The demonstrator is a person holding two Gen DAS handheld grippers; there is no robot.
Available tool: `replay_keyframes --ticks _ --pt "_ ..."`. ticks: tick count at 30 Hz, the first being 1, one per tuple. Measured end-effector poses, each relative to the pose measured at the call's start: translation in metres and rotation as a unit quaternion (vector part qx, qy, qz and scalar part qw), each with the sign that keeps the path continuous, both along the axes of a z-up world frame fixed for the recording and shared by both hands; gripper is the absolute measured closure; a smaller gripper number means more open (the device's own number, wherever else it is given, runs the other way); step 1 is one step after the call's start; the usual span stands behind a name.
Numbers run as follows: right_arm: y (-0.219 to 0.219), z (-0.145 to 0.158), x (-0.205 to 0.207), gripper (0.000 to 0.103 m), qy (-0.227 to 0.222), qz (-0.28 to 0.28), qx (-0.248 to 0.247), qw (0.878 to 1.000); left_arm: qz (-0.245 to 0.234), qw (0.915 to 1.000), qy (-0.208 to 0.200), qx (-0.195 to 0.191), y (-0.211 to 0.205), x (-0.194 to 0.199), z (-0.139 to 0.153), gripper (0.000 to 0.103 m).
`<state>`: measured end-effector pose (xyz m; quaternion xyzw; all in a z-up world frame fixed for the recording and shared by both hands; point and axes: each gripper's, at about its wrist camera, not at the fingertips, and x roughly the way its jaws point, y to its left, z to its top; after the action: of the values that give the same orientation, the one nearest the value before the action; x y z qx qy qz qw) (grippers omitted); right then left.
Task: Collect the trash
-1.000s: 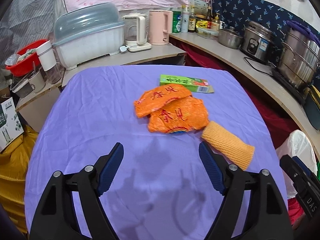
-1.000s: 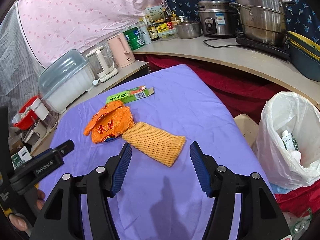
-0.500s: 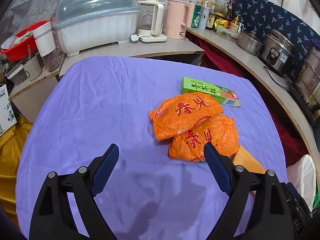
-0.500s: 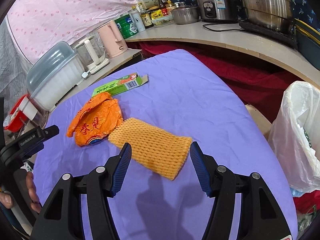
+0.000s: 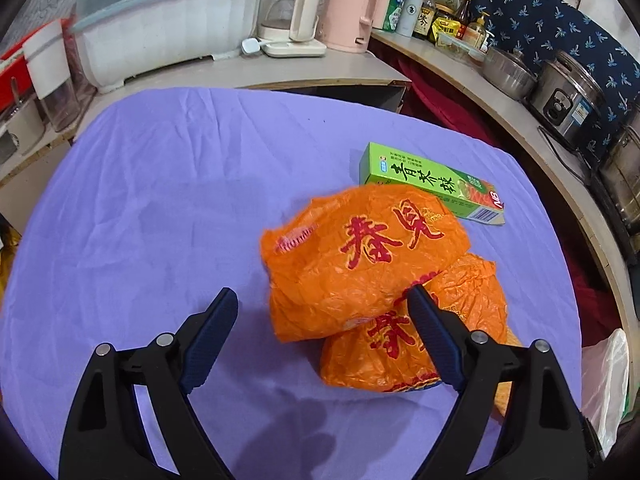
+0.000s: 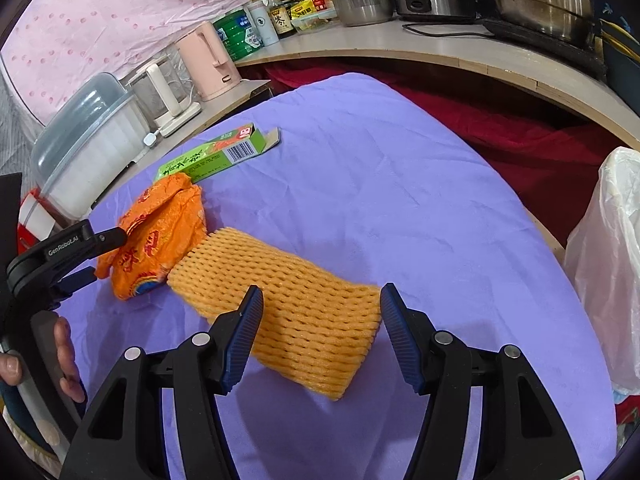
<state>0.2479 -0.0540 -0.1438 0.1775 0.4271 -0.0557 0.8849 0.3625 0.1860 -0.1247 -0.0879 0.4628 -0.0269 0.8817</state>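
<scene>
On purple-clothed table point(image 5: 160, 200), left tongs point(image 5: 322, 312) spread over crumpled orange wrappers point(image 5: 360, 256); right tongs point(image 6: 320, 312) spread, straddling yellow foam net sleeve point(image 6: 304, 304).

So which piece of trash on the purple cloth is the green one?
The flat cardboard box with a barcode at one end, lying farthest back. The two crinkly wrappers and the foam net sleeve are all orange.

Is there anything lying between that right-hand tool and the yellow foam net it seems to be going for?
Nothing visible. The right tool hangs open right over the near end of the foam net, with only bare purple cloth around it. The orange wrappers touch the net's far end, away from the fingers.
</scene>
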Motion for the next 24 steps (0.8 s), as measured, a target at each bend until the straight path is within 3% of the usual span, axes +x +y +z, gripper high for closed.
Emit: replay_keyframes --ticks 7,9,11,15,17,24 --pt "0.001 -0.009 0.001 0.043 0.005 -0.002 -0.002 1.0 -0.025 0.9996 0.008 -0.007 -0.012 0.001 -0.008 0.062" --pt "0.002 -0.009 -0.001 0.046 0.007 0.0 -0.008 1.0 -0.027 0.9996 0.002 -0.004 -0.016 -0.004 -0.006 0.072" --pt "0.002 -0.009 -0.003 0.057 0.009 0.001 -0.009 1.0 -0.026 0.9997 -0.001 -0.002 -0.017 -0.008 -0.004 0.079" --pt "-0.002 -0.008 -0.011 0.078 0.012 0.002 -0.005 1.0 -0.025 0.9996 -0.008 -0.007 -0.016 -0.018 0.004 0.083" --pt "-0.005 -0.005 -0.016 0.094 0.012 0.004 0.001 1.0 -0.025 0.9996 -0.009 -0.011 -0.015 -0.024 0.008 0.085" --pt "-0.013 0.011 -0.036 0.096 -0.004 0.003 0.01 1.0 -0.027 0.9994 -0.012 -0.017 -0.014 -0.058 0.021 0.085"
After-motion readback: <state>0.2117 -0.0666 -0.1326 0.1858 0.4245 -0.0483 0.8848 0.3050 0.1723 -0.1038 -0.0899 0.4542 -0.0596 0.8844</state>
